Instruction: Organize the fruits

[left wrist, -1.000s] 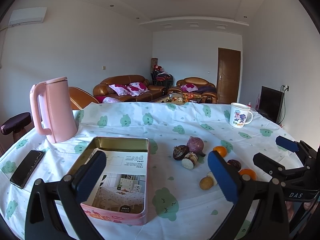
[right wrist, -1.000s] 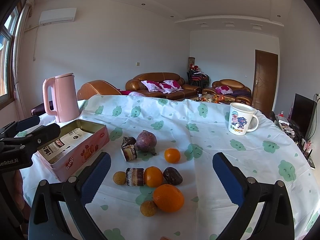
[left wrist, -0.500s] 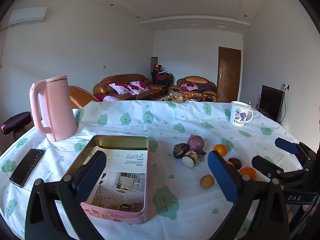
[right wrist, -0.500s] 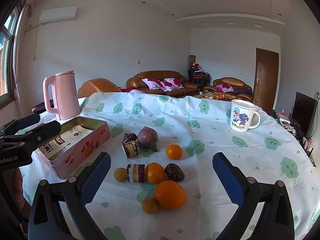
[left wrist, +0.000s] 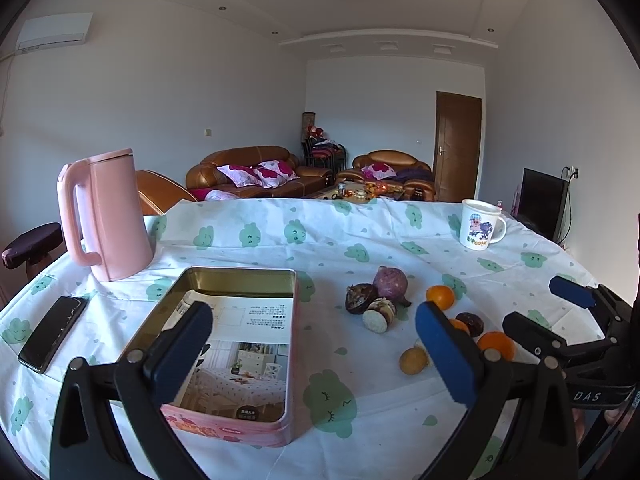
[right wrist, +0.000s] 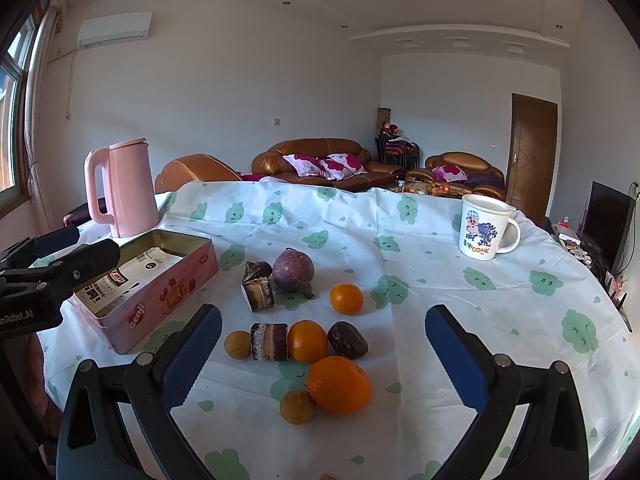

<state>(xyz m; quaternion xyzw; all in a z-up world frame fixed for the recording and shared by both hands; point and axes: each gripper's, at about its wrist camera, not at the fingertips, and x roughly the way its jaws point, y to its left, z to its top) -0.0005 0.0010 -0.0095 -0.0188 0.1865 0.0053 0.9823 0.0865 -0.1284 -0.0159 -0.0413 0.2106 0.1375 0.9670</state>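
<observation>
Fruits and snacks lie in a cluster on the tablecloth: a large orange (right wrist: 339, 385), two smaller oranges (right wrist: 346, 298) (right wrist: 307, 341), a purple fruit (right wrist: 293, 270), two small brown-yellow fruits (right wrist: 237, 344) (right wrist: 297, 407) and several dark cake pieces (right wrist: 269, 341). An open pink tin (left wrist: 236, 344) with papers inside stands to their left. My right gripper (right wrist: 324, 354) is open, hovering just before the cluster. My left gripper (left wrist: 316, 354) is open near the tin's right edge. The right gripper (left wrist: 560, 320) also shows in the left wrist view.
A pink kettle (left wrist: 105, 216) stands at the back left, a black phone (left wrist: 52, 334) lies at the left edge, and a cartoon mug (right wrist: 482, 227) stands at the back right. The tablecloth (right wrist: 480, 300) is bare right of the fruits.
Both grippers have tipped down and drawn slightly nearer the table; the fruits and tin sit a little higher and larger in view. Nothing on the table moved.
</observation>
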